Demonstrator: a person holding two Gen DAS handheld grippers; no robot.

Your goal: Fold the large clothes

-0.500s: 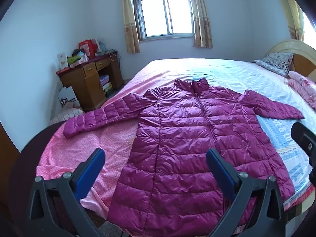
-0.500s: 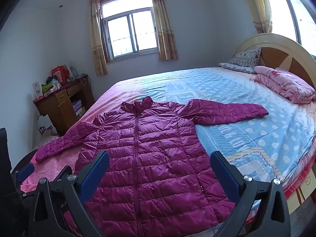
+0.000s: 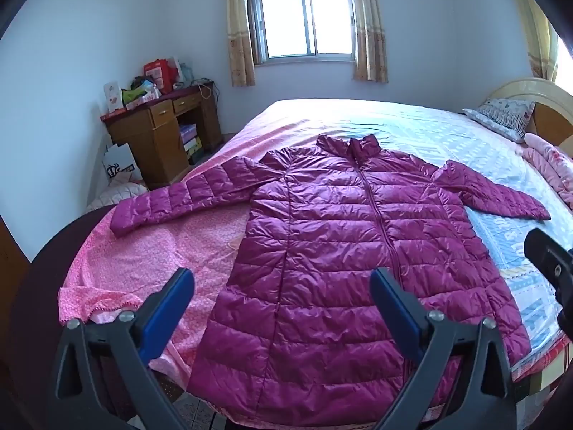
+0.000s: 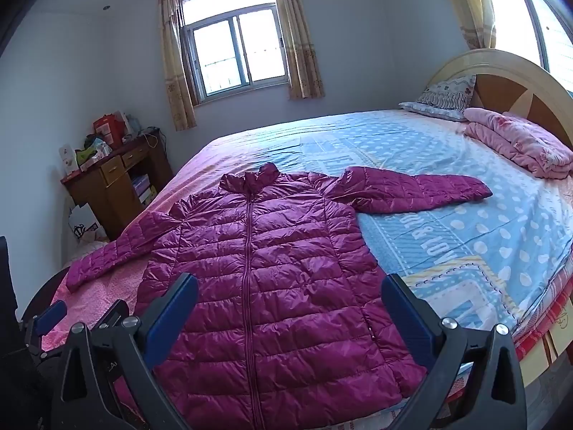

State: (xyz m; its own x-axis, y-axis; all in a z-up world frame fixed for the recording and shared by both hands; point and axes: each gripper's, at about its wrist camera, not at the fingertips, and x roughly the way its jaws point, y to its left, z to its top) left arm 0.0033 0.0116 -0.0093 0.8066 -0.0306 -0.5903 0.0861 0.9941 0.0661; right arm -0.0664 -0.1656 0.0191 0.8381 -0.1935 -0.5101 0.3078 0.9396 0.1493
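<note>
Lying flat across the middle of both frames is a magenta puffer jacket (image 3: 343,251), zipped up, front side up, collar pointing toward the window (image 3: 304,21) at the top. It's spread on a bed (image 4: 465,236) with a sheet that's pink on the left and light blue with dots on the right. Both sleeves are stretched out to the sides: in the left wrist view one sleeve runs to the middle left over the pink part, the other reaches the middle right over the blue part. The hem hangs at the near edge of the bed, bottom center.

The left gripper (image 3: 283,311) sits at the bottom of its frame with the blue-padded fingers spread wide, nothing between them, hovering above the lower left part of the jacket. The right gripper (image 4: 290,315) looks the same: fingers wide apart, empty, over the lower half of the jacket (image 4: 265,286). You can also see the left gripper poking into the bottom left corner of the right wrist view.

Other stuff: a wooden desk (image 3: 161,132) piled with boxes at the middle left, a folded pink blanket (image 4: 519,143) and a patterned pillow (image 4: 444,96) by the headboard (image 4: 508,82) at the upper right, and beige curtains either side of the window.
</note>
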